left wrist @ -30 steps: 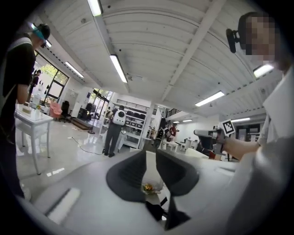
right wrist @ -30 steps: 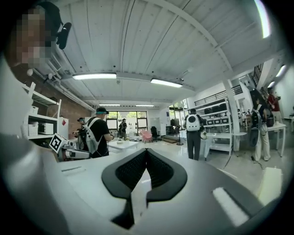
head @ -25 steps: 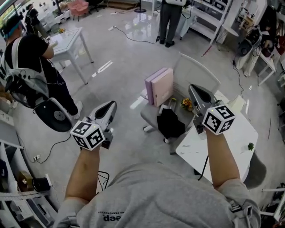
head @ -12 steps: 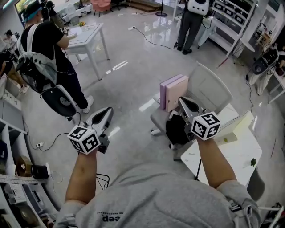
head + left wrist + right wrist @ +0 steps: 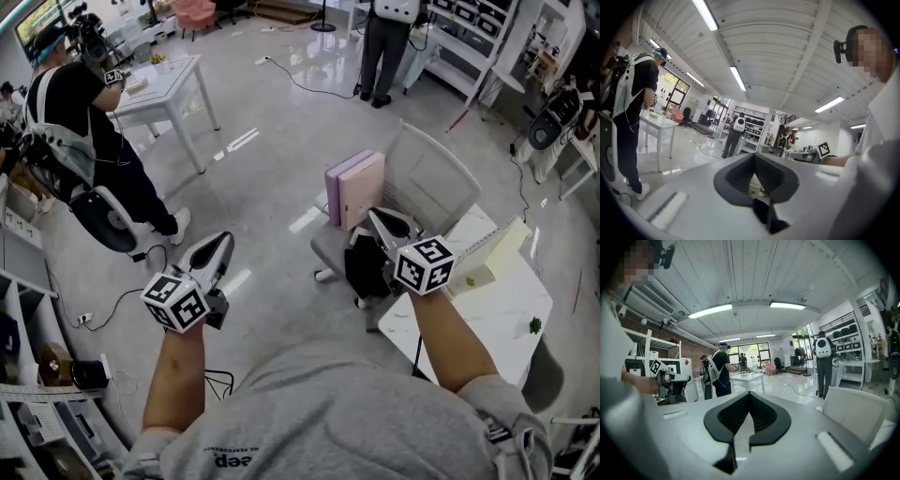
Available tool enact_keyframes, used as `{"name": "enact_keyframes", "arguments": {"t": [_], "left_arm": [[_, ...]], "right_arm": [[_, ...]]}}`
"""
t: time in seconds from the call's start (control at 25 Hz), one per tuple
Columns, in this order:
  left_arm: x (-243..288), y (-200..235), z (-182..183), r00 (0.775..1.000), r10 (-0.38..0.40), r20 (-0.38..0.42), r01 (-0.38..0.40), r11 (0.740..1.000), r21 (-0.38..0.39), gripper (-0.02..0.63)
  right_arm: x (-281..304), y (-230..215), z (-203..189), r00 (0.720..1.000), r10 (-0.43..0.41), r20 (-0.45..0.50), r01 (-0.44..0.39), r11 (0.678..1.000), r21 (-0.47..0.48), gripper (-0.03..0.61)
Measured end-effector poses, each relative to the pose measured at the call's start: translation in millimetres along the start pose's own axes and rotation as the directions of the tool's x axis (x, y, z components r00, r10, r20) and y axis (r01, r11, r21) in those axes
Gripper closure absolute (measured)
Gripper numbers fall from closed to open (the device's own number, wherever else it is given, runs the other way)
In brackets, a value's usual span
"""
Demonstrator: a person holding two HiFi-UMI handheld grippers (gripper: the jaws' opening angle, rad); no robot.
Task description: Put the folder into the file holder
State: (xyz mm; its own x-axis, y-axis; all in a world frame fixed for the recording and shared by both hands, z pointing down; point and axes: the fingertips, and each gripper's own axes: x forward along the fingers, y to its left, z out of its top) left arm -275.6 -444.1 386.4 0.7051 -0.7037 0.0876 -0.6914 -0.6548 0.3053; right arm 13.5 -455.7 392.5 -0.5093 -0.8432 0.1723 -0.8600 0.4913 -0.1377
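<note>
Open floor (image 5: 272, 169) ahead of left claw (image 5: 222, 241), chair (image 5: 433, 176) with folders (image 5: 354, 187) seemingly crowding right claw (image 5: 376, 216)

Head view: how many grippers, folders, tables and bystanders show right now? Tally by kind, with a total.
Grippers: 2, left gripper and right gripper
Folders: 2, lilac folder and pink folder
Tables: 2, far table and near table
Bystanders: 2, left bystander and far bystander
Total: 8
</note>
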Motion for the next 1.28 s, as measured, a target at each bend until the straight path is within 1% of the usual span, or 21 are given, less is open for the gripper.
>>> {"name": "enact_keyframes", "arguments": {"t": [0.24, 0.52, 0.76, 1.28], "left_arm": [[3.5, -9.0, 1.5, 1.0, -0.025, -0.004, 0.025, 1.0, 0.007, 0.555], [3.5, -14.3, -5.6, 0.999, -0.038, -0.012, 0.038, 0.999, 0.003, 0.555], [5.0, -21.1, -10.2, 0.998, -0.056, -0.033, 0.056, 0.998, -0.002, 0.555], [4.1, -31.5, -12.9, 0.997, -0.07, -0.041, 0.07, 0.998, -0.003, 0.555]], "right_arm": [[-6.8, -0.8, 1.9, 1.0, -0.012, 0.005, 0.012, 1.0, -0.002, 0.575], [-10.9, -1.4, -1.4, 1.0, -0.022, 0.001, 0.022, 1.0, -0.021, 0.575], [-13.3, -0.5, 0.3, 1.0, -0.024, 0.0, 0.024, 1.0, -0.019, 0.575], [-24.1, 0.5, 0.6, 1.0, -0.027, 0.002, 0.027, 0.999, -0.023, 0.575]]}}
